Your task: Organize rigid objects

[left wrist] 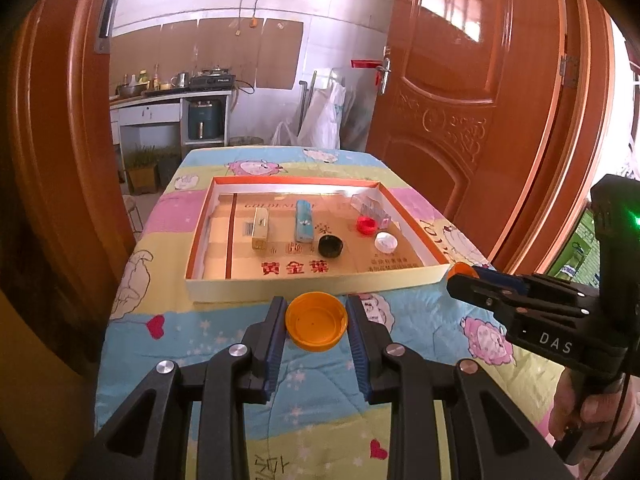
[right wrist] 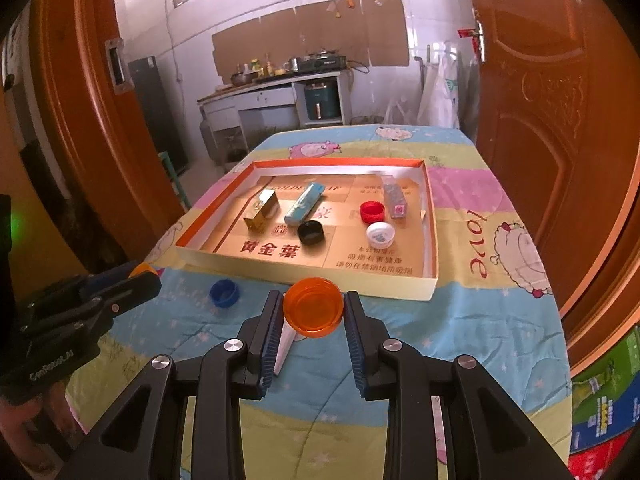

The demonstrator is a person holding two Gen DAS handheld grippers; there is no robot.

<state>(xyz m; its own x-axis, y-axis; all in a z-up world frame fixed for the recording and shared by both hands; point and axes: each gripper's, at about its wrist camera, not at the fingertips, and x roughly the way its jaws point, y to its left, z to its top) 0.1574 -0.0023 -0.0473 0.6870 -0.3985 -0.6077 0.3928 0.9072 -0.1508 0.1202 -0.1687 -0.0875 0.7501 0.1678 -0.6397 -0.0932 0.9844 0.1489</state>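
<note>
My left gripper [left wrist: 316, 304] is shut on an opaque orange cap [left wrist: 316, 324], its hollow side facing the camera, held above the blanket just in front of the shallow cardboard tray [left wrist: 240, 290]. My right gripper [right wrist: 313, 297] is shut on a translucent orange cap [right wrist: 314, 308], also in front of the tray [right wrist: 248, 270]. Each gripper shows in the other's view: the right gripper [left wrist: 460, 276] by the tray's near right corner, the left gripper [right wrist: 146, 276] by its near left corner. Inside the tray lie a gold box [left wrist: 260, 228], a teal pack [left wrist: 305, 220], a black cap [left wrist: 330, 246], a red cap [left wrist: 366, 226], a white cap [left wrist: 386, 242] and a clear case [left wrist: 370, 206].
A blue cap [right wrist: 224, 293] lies on the cartoon-print blanket [right wrist: 460, 320] before the tray's left end. A flat white object [right wrist: 286, 346] lies under my right gripper. Orange wooden doors [left wrist: 460, 100] flank the table on both sides. A kitchen counter [left wrist: 168, 96] stands behind.
</note>
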